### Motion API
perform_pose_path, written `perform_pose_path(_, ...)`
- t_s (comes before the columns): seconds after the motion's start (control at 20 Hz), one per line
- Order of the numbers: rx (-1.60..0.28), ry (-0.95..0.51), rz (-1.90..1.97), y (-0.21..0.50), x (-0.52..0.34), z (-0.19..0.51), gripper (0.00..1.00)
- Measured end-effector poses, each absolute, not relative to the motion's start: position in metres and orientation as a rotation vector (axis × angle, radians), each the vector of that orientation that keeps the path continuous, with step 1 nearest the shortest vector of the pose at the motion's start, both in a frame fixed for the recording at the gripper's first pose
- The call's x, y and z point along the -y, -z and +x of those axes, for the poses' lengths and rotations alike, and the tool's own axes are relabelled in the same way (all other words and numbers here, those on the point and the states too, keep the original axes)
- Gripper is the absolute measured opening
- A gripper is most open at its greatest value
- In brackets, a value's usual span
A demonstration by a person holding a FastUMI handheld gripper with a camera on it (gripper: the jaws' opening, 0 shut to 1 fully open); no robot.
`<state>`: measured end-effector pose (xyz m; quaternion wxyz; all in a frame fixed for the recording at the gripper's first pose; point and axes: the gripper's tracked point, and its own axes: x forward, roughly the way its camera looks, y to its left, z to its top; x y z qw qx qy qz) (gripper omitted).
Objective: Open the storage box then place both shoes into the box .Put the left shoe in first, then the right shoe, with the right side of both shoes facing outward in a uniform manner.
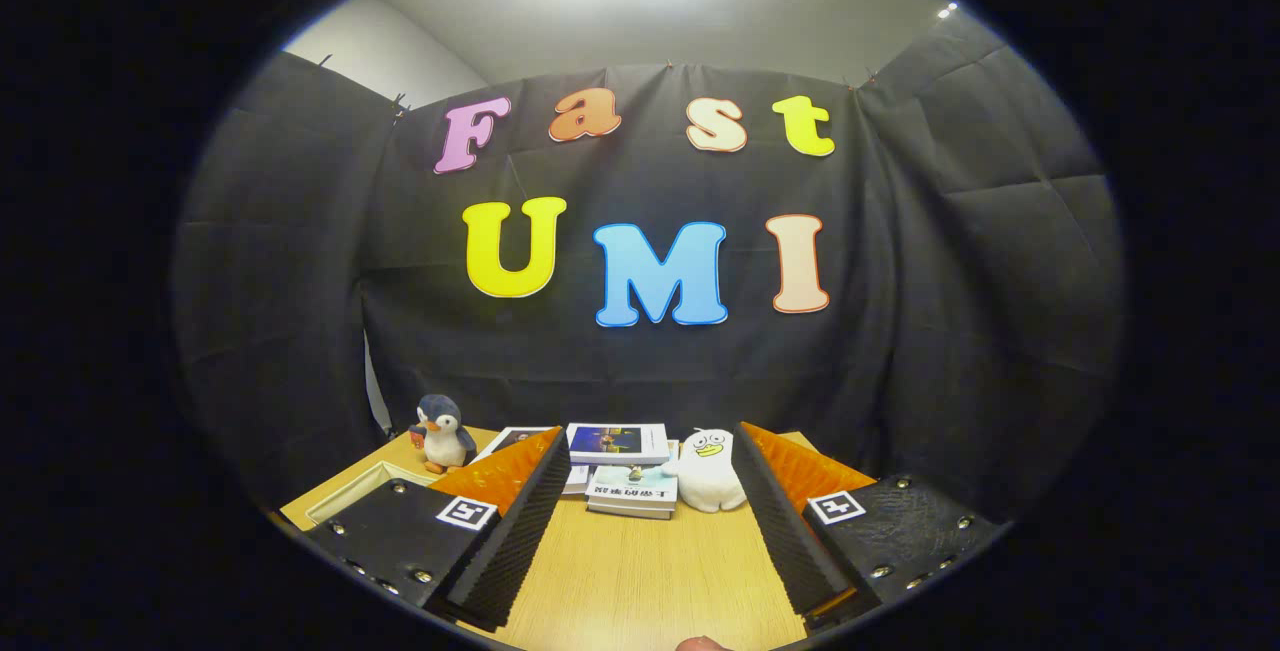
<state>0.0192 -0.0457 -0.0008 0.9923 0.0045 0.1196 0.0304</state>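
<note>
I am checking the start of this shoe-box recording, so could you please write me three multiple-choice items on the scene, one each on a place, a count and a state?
1. Where does the white plush toy sit?
A. Beyond the gripper, beside the books
B. Between the fingers, touching both
C. On top of the penguin plush

2. How many plush toys stand on the wooden table?
A. One
B. Two
C. Four

3. How do the gripper's jaws stand?
A. Shut on a book
B. Shut on nothing
C. Open, with bare table between them

Answers:
1 A, the white plush rests at the far end of the table next to the stacked books.
2 B, the penguin plush and the white plush are the two.
3 C, the fingers are spread wide and grip nothing.
</note>
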Motion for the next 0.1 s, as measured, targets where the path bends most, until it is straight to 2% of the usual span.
perform_pose_path(0.1,-0.220,-0.059,0.027,-0.0040,0.0459,0.0224,0.98)
